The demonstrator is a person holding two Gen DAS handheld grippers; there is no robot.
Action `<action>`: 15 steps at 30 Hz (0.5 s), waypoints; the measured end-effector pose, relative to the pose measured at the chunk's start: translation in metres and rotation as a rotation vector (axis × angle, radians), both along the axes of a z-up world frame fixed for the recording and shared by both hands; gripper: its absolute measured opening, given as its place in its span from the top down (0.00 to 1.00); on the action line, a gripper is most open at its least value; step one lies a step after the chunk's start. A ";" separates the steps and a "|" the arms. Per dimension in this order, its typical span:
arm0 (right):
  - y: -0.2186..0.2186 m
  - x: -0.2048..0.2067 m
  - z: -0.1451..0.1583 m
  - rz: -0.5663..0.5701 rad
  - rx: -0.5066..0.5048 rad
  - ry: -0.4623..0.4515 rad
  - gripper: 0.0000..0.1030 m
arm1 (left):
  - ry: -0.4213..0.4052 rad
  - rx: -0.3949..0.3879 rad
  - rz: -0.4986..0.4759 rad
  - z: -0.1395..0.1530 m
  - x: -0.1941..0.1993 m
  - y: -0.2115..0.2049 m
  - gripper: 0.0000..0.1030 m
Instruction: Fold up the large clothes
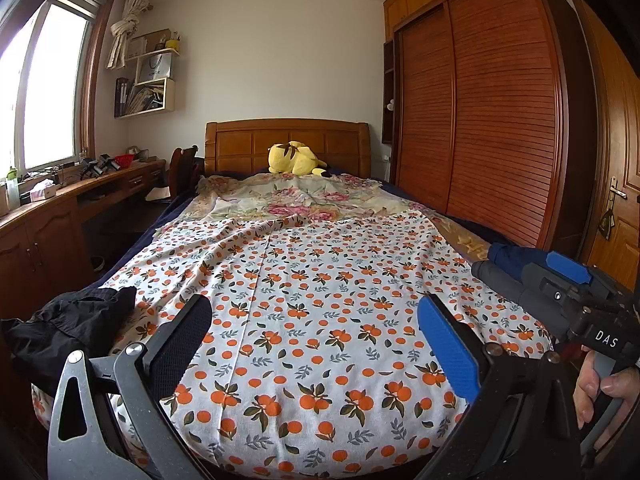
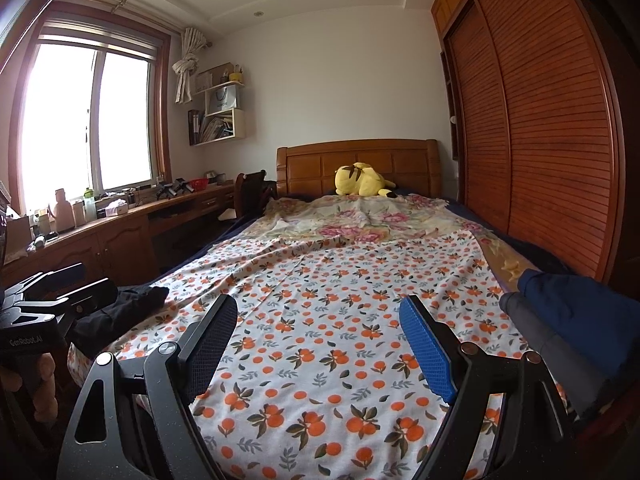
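Lying crumpled: black garment (image 1: 76,320) | near orange-print sheet (image 1: 320,320) edge

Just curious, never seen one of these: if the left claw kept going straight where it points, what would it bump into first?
Probably the orange-print sheet spread across the bed; the open left claw points slightly down at it, though depth is uncertain.

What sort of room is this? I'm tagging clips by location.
A home bedroom, most likely: a bed with a wooden headboard, a slatted wardrobe beside it, and a desk under the window.
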State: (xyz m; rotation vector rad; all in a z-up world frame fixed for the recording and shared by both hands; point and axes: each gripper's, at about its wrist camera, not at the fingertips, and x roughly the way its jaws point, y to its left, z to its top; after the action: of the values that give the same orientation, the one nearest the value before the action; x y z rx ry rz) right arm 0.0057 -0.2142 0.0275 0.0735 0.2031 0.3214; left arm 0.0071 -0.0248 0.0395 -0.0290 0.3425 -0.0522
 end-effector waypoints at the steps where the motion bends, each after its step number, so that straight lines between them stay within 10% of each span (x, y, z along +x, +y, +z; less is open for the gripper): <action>1: 0.000 0.001 -0.001 0.000 0.000 0.000 0.18 | 0.000 0.001 0.000 0.000 0.000 0.000 0.00; 15: -0.001 0.002 -0.002 0.002 -0.003 0.002 0.18 | 0.003 0.001 0.000 -0.001 0.000 0.000 0.00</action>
State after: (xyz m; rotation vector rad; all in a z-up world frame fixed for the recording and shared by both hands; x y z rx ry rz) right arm 0.0074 -0.2154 0.0257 0.0708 0.2053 0.3234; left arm 0.0071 -0.0252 0.0382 -0.0284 0.3451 -0.0519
